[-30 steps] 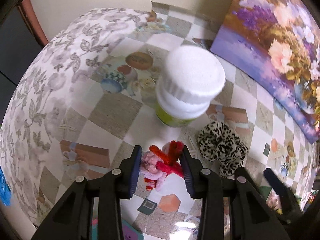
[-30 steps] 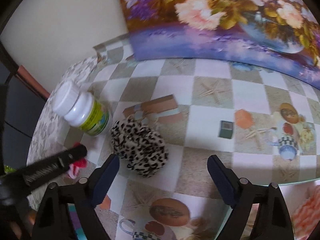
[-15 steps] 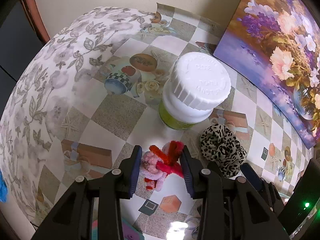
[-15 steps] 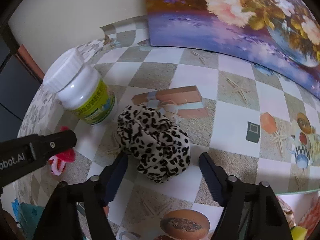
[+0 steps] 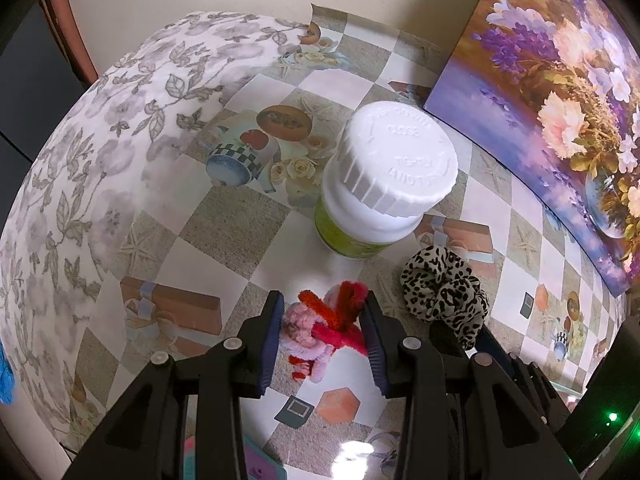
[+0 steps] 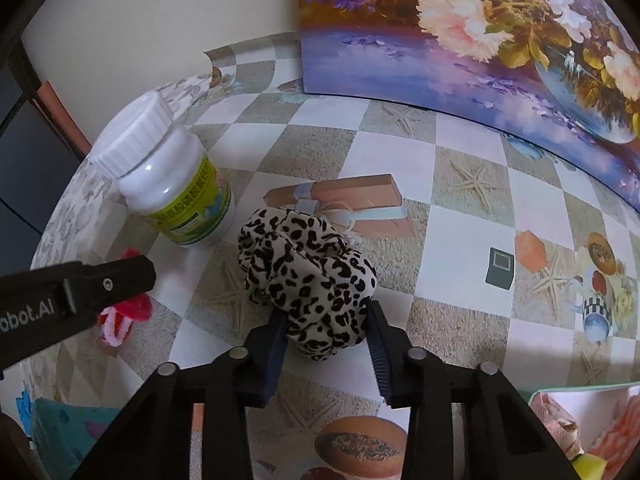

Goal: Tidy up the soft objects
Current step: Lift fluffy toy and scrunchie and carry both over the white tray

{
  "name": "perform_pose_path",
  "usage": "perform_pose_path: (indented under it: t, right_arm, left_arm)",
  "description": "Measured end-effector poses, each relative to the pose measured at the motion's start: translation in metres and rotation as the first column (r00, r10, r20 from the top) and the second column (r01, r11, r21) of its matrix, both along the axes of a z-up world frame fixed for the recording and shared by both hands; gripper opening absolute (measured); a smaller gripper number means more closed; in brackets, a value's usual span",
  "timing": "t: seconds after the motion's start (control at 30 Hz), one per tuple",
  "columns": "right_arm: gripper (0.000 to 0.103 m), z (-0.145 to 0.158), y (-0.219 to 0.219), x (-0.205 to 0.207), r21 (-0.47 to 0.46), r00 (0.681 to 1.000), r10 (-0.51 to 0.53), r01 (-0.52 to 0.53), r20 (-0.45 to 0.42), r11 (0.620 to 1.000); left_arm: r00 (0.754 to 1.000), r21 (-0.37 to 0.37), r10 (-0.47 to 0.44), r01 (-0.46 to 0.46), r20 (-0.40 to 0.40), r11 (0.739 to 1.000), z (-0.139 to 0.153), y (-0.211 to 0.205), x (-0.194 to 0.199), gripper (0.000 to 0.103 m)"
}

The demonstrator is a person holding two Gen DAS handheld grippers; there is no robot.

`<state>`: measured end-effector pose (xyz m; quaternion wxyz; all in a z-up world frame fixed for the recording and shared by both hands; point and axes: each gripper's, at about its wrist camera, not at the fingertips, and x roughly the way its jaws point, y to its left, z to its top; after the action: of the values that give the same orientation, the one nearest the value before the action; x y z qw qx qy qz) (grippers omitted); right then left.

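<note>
— Scrunchie status?
— Leopard-print scrunchie [image 6: 308, 284] lies on the checkered tablecloth [image 6: 460, 240], just beside the white pill bottle [image 6: 172, 184] with the green label. The right gripper [image 6: 327, 338] has its blue pads pressed against the scrunchie's near end, clenched on it.
— And the other tongs?
— The left gripper [image 5: 322, 322] is closed on a pink and red fuzzy toy [image 5: 324, 326], pads touching both its sides; the toy rests on the cloth in front of the bottle.
— Anything behind?
— A flower painting [image 6: 480, 32] leans against the wall at the table's far edge.
</note>
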<state>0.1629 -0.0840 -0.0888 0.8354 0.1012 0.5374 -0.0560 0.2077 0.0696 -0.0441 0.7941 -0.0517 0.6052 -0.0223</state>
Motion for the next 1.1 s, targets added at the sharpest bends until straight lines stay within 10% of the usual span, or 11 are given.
perform_pose_path:
  t: [1.1]
  right_arm:
    - [0.033,0.14,-0.066,-0.124,-0.023,0.977,-0.167,0.172,0.134,0.985]
  left_arm:
    - [0.981,-0.051,-0.111,0.12,0.161,0.991,0.097,-0.027,-0.08,0.04]
